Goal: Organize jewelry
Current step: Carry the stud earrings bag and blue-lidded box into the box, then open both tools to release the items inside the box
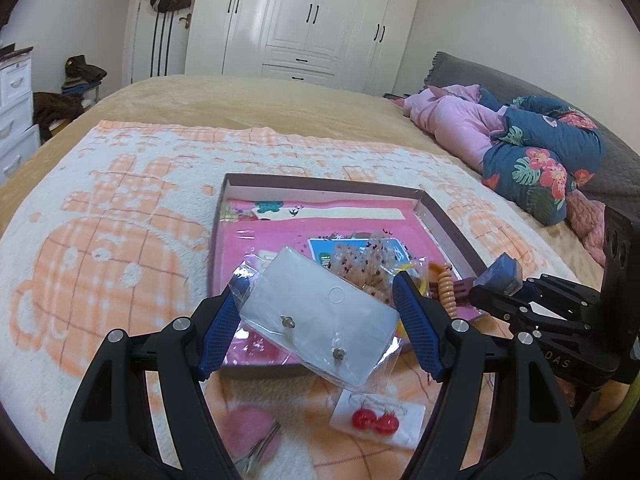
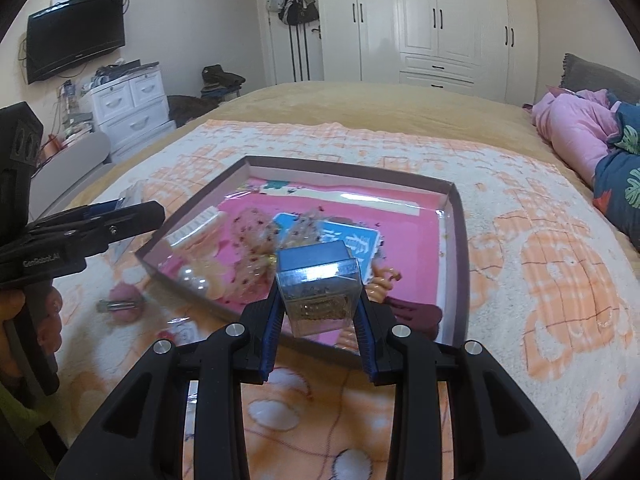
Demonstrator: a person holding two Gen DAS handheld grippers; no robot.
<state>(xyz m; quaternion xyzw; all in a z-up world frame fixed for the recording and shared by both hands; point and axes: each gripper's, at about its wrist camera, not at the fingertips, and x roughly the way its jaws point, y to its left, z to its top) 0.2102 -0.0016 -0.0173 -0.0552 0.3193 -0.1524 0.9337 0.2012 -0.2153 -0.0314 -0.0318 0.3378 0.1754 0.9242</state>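
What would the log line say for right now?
left gripper: shut on earring card | right gripper: shut on small clear box | both over tray | red earrings on blanket

Right tool [image 2: 320, 300] clamped on a small clear box with blue lid [image 2: 318, 280], above the near edge of a shallow tray [image 2: 458, 264] on the bed, left tool [image 2: 132, 216] at far left

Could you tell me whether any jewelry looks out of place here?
Yes: a card of red earrings and a pink hair clip lie on the blanket, outside the tray that holds the other pieces.
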